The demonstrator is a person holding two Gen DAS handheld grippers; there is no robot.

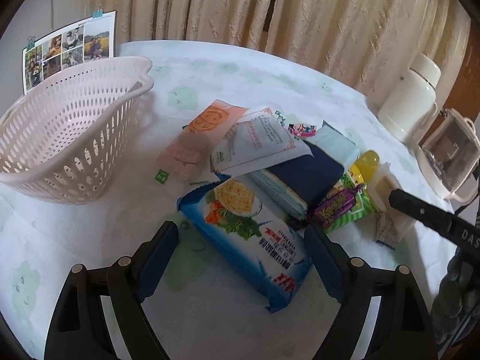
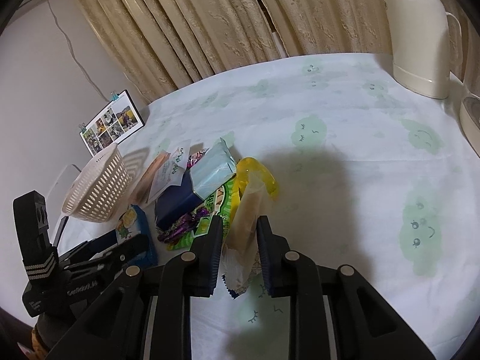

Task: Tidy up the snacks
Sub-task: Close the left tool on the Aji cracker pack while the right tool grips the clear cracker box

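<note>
My left gripper (image 1: 243, 240) hangs open over the table, its fingers either side of a blue cracker pack (image 1: 249, 234) without touching it. A pink perforated basket (image 1: 69, 129) stands to the left with nothing in it. Behind the crackers lies a pile: an orange pouch (image 1: 201, 132), a white pouch (image 1: 258, 144), a navy box (image 1: 303, 174), a green pack (image 1: 354, 210) and a yellow jelly pack (image 1: 366, 162). In the right wrist view my right gripper (image 2: 240, 240) is shut on a pale clear-wrapped snack (image 2: 246, 210) at the pile's right end.
A cream thermos jug (image 2: 420, 39) and a white appliance (image 1: 450, 156) stand at the table's far right. A clipped photo sheet (image 1: 69, 48) leans on the wall behind the basket. Beige curtains hang along the back. The cloth-covered table (image 2: 345, 180) stretches open to the right.
</note>
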